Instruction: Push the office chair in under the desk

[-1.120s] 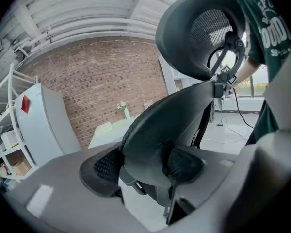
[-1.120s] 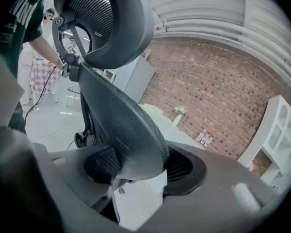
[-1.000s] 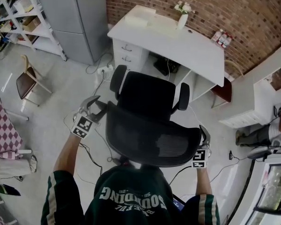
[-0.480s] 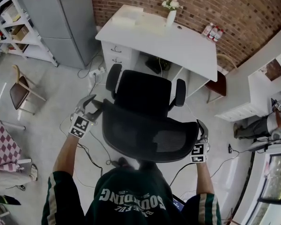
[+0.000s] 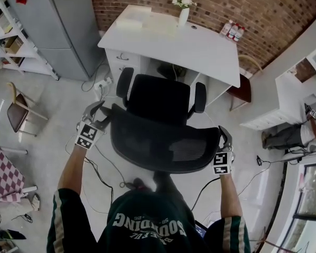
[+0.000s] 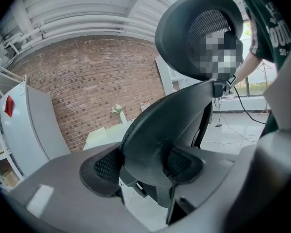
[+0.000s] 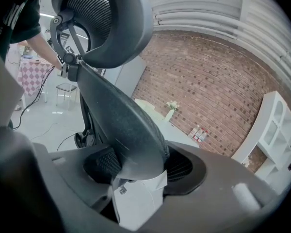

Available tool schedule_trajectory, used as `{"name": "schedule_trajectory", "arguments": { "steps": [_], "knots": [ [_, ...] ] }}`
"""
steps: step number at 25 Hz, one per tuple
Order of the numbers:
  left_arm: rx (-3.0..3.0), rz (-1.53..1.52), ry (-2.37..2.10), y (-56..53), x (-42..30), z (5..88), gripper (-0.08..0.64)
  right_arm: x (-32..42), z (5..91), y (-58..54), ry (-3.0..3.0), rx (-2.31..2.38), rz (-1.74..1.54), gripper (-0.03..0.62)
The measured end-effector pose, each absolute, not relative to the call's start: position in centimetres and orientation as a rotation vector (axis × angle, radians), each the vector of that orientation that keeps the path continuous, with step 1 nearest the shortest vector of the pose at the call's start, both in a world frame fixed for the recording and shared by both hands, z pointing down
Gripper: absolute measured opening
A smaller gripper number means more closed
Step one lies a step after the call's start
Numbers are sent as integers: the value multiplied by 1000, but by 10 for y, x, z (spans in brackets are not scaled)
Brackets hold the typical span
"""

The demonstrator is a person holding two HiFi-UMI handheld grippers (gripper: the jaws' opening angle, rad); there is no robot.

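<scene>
The black office chair (image 5: 160,101) faces the white desk (image 5: 200,49), its seat just short of the knee gap. My left gripper (image 5: 101,116) is shut on the left edge of the mesh backrest (image 5: 163,144), and my right gripper (image 5: 223,139) is shut on its right edge. In the left gripper view the backrest rim (image 6: 155,130) fills the gap between the left gripper's (image 6: 143,168) pads. In the right gripper view the backrest's other rim (image 7: 121,125) sits clamped in the right gripper (image 7: 138,168), with the headrest (image 7: 102,18) above.
A vase of flowers (image 5: 183,12) and bottles (image 5: 231,31) stand on the desk. A grey cabinet (image 5: 58,25) is at the left, a wooden chair (image 5: 18,112) nearby. Cables (image 5: 102,162) lie on the floor. A brown stool (image 5: 241,91) and white cabinets (image 5: 295,88) are at the right.
The chair has rolled closer to the desk, with both grippers still clamped on the backrest and moving forward with it.
</scene>
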State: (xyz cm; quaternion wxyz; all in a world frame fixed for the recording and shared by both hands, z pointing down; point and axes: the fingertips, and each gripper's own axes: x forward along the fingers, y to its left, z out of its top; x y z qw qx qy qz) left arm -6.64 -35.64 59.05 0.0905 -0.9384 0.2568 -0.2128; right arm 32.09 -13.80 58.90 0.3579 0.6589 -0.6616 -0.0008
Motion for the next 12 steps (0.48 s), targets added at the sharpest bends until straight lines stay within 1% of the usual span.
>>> {"name": "schedule_trajectory", "arguments": {
  "steps": [12],
  "knots": [
    [-2795, -645, 713, -386, -60, 588, 256, 310, 584, -153, -1753, 1727, -6, 242]
  ]
}}
